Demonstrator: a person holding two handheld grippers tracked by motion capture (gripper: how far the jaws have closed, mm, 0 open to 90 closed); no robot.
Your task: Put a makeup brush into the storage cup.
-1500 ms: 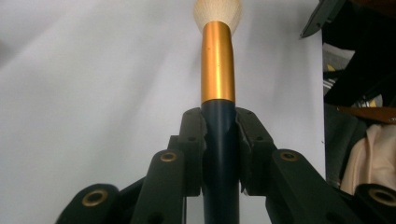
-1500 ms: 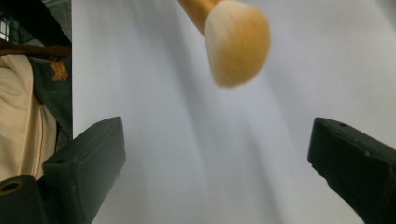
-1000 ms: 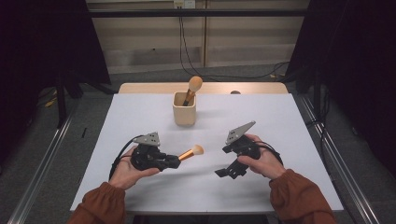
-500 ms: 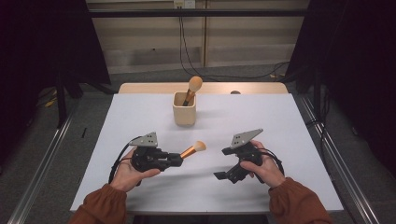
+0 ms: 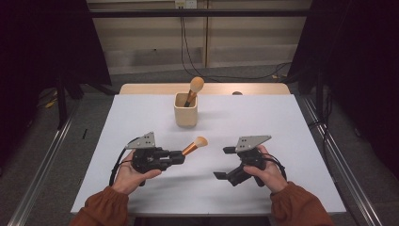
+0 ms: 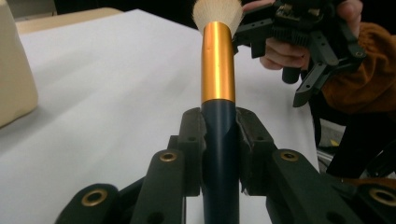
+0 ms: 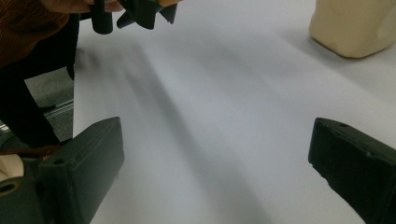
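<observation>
Now we clamp the left gripper (image 6: 219, 140) on the makeup brush (image 6: 217, 65), bristles ahead of its jaws, while our right gripper (image 7: 215, 168) gapes wide, nothing between.

High view: fixed above near edge, facing forward and down, whole counter (image 5: 263, 117) in frame.
Left gripper view: low, close, facing right along counter.
Right gripper view: low, close, facing left.
Shared: beige cup (image 5: 186, 113), counter.

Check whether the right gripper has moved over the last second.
Yes, a little: the right gripper has slid toward the table's near edge, farther from the beige wooden cup, jaws open.
</observation>
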